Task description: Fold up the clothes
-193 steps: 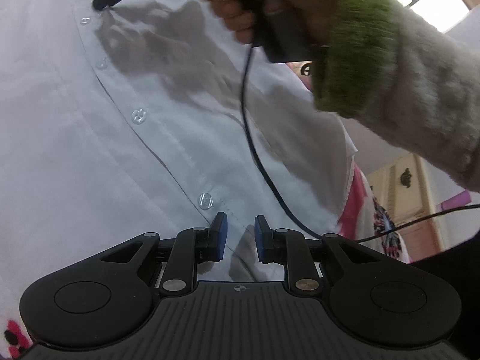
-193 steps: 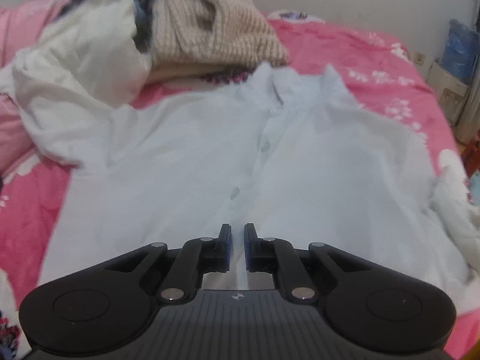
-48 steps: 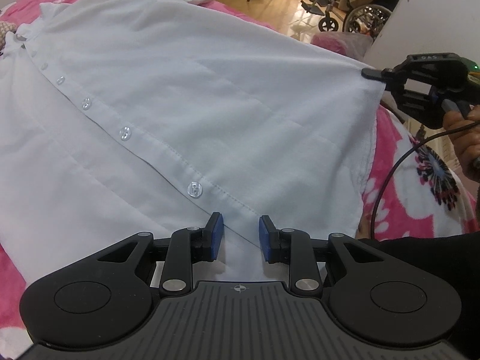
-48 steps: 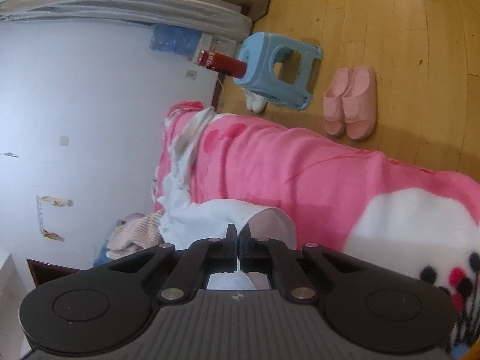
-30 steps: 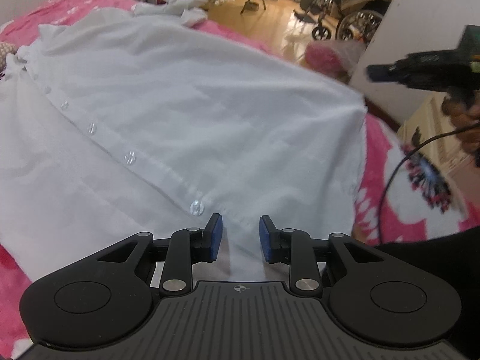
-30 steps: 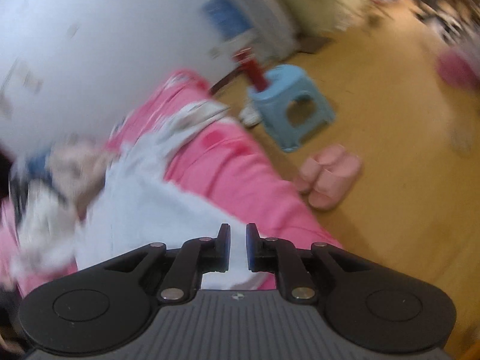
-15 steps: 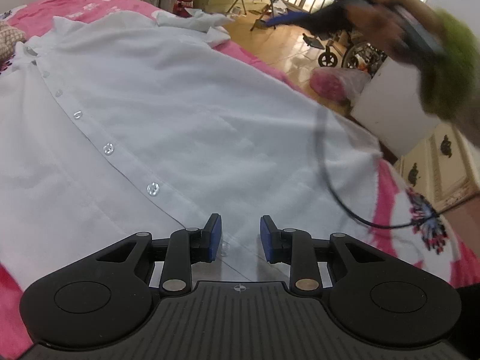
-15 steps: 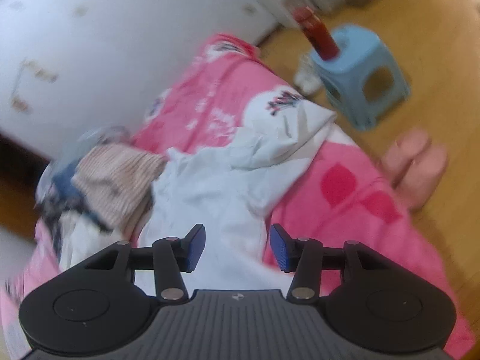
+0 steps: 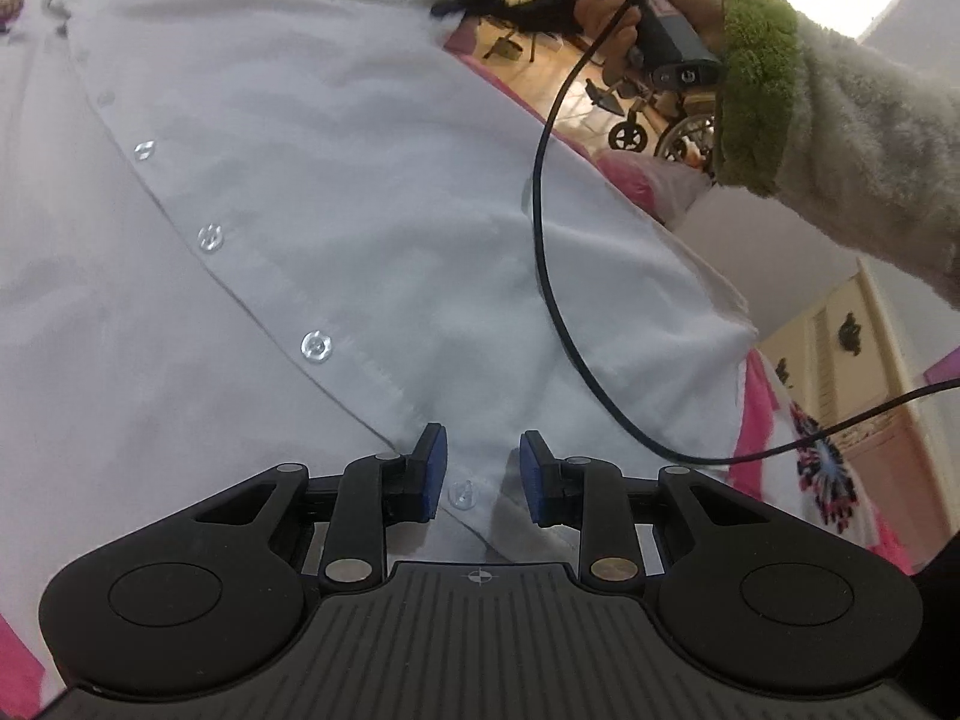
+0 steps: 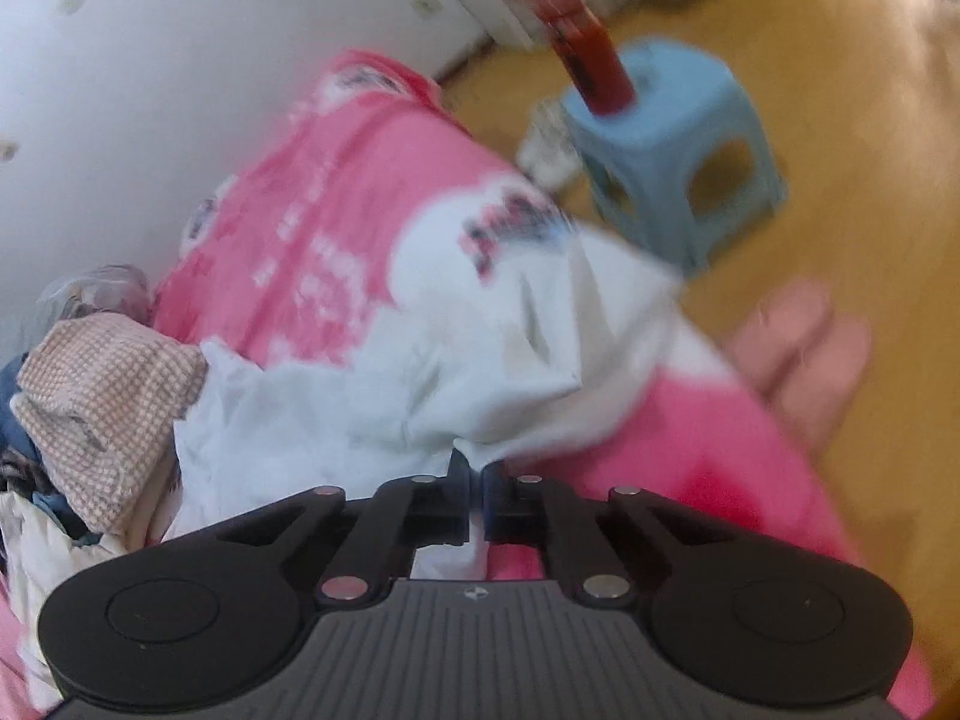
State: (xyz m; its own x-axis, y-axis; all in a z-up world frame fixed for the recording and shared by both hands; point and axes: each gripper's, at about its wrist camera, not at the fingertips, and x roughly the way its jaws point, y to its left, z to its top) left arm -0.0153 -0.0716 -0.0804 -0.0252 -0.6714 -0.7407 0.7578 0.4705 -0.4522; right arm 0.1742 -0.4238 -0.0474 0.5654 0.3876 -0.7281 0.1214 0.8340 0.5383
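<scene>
Shirt (image 9: 372, 192) fabric fills the left wrist view, spread flat on the pink bed (image 10: 360, 180) with its button placket (image 9: 315, 348) running from 11 o'clock near the collar down to 6 o'clock at the hem. That line is the garment's long axis, and any side fold will probably turn about it.

Left claw (image 9: 480, 471) hangs over the hem end, its blue pads parted and astride the lowest button, pressing on nothing that I can see.

Right claw (image 10: 477, 483) sits at 1 o'clock in the left view, held in a hand (image 9: 636, 6) with a fuzzy green-cuffed sleeve; its cable (image 9: 540, 192) loops across the cloth. Its pads have just snapped together, and white cloth from the bunched sleeve (image 10: 510, 360) at the bed's edge sits pinched between them.

So the right side is the one with a hold, at the shirt's outer edge. Open room lies toward 9 o'clock, across the flat panel. Past the sleeve the bed drops off to the floor, where a blue stool (image 10: 678, 138) and pink slippers (image 10: 798, 348) stand.
</scene>
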